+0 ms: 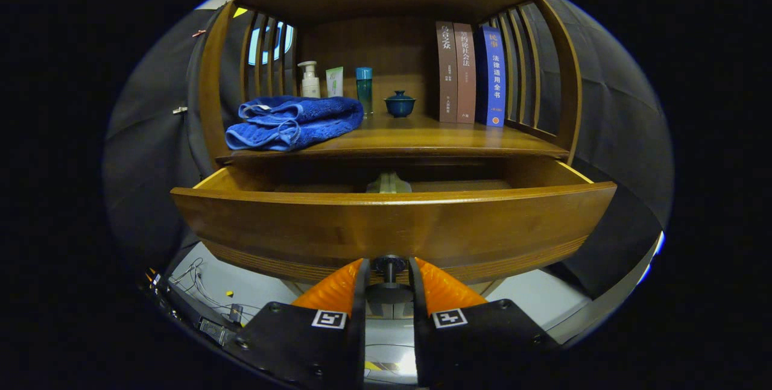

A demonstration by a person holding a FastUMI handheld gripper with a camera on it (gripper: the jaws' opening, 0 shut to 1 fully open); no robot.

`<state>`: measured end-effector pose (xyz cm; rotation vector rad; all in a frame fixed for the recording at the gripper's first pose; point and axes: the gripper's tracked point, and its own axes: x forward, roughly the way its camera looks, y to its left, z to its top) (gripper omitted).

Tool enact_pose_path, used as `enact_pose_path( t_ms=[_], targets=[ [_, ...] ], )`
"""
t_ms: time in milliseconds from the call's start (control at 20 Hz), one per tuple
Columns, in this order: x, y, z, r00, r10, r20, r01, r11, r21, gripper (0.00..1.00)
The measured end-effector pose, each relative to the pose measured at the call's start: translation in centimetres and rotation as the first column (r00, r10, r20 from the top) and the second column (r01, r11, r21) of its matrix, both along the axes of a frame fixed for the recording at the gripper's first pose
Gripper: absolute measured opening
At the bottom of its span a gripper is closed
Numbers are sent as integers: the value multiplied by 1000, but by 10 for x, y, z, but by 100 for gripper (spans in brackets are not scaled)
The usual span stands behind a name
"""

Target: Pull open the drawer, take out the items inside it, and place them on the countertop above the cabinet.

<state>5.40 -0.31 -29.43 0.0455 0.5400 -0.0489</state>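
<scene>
my claw (389, 269) sits at 6 o'clock, its two orange fingers (338, 287) nearly closed around the small dark knob (389, 264) on the drawer (392, 227) front; whether both pads actually press the knob's stem i cannot tell.

what could go wrong: the drawer is already pulled well out, so another hard tug could drag it off its runners or tip the front down. if my grip is loose, the fingers could slide off the knob. reaching in later, i might clip the overhanging tabletop (422, 140) edge at 12 o'clock.

the drawer is warm brown wood with a curved front. inside, just beyond the front lip, a pale item (389, 183) peeks up; its shape is mostly hidden. on the tabletop a folded blue towel (292, 122) lies at 10 o'clock, crowding some landing room.
</scene>
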Motion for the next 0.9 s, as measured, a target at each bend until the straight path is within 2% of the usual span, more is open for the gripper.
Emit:
enact_pose_path(
  t_ms=[350, 450, 550, 600, 700, 850, 900],
  targets=[
    [-51, 1, 5, 1000, -17, -22, 18, 1000, 20, 37],
    [-58, 4, 28, 999, -18, 39, 17, 1000, 9, 37],
    [-64, 6, 43, 997, -4, 83, 6, 1000, -27, 9],
    [-71, 9, 36, 998, 0, 64, 1, 1000, -20, 5],
    [-80, 10, 20, 1000, -11, -2, 11, 1000, 13, 7],
    [-76, 6, 33, 1000, -20, 7, 20, 999, 29, 8],
    [-75, 3, 48, 999, -25, 26, 24, 999, 28, 18]
  ],
)
